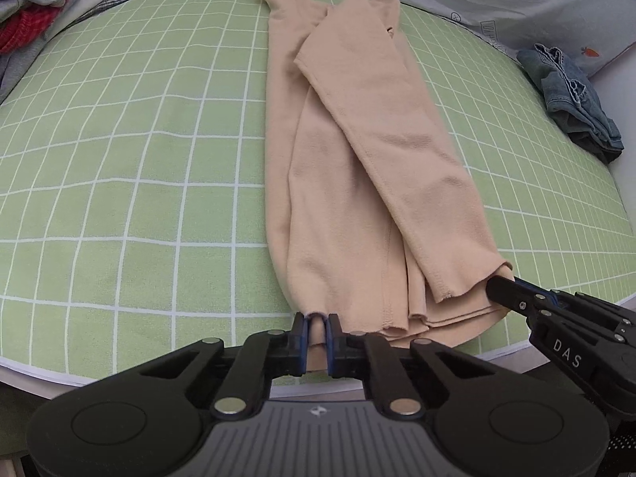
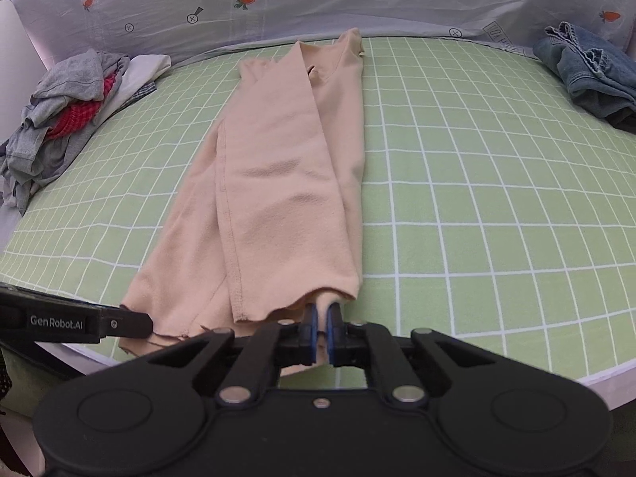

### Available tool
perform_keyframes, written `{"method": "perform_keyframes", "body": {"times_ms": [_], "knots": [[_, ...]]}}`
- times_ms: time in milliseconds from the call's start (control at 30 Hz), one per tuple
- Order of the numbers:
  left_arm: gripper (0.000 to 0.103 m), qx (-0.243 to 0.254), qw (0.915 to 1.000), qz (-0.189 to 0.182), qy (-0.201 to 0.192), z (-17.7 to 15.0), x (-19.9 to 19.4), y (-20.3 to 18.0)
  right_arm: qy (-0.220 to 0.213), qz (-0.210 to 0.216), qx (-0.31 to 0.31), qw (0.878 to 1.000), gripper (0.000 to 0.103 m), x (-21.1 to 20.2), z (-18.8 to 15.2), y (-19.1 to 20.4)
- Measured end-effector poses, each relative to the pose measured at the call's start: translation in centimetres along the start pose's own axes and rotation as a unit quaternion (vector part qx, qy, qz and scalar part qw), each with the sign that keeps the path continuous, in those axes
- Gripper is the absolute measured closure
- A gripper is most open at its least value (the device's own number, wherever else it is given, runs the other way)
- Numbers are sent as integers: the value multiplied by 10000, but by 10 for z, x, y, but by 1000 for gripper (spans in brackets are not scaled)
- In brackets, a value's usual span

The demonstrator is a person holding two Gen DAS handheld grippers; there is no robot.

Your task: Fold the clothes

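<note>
Beige knit garment (image 1: 357,183) folded lengthwise into a long strip on green grid mat (image 1: 119,198); left gripper (image 1: 317,332), marked "GenRobot.AI", and right gripper (image 2: 322,332), marked "DAS", each clamped on its near hem.

Peach garment (image 1: 357,183); green white-grid mat (image 1: 119,198); blue denim (image 1: 572,99); carrot-print grey sheet (image 2: 278,8).

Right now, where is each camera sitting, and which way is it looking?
Left wrist view: rides the left tool, looking forward and down at the beige garment; the right tool shows at right.
Right wrist view: rides the right tool, pinching the same garment's hem; the left tool shows at left.
Shared: garment, green checked mat, jeans, clothes pile.
</note>
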State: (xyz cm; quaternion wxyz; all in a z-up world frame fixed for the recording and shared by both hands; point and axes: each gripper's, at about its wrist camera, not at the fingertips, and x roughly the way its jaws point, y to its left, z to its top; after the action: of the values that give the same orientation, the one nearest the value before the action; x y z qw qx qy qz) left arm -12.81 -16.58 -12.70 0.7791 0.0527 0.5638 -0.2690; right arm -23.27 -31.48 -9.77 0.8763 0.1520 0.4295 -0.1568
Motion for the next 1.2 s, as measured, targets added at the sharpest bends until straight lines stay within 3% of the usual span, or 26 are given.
{"method": "perform_keyframes", "body": {"times_ms": [267, 767, 1000, 1200], "knots": [[96, -109, 9970, -23, -761, 41, -29, -8, -512, 121, 97, 9986, 98, 1, 40, 2], [97, -533, 9886, 45, -1411, 129, -25, 0, -1141, 211, 181, 9931, 98, 28, 128, -12], [98, -590, 9858, -29, -1573, 191, 0, 3, -1175, 243, 200, 9926, 98, 67, 179, -21], [98, -677, 9828, -117, -1714, 281, 30, 7, -1290, 203, 86, 9914, 99, 117, 246, -30]]}}
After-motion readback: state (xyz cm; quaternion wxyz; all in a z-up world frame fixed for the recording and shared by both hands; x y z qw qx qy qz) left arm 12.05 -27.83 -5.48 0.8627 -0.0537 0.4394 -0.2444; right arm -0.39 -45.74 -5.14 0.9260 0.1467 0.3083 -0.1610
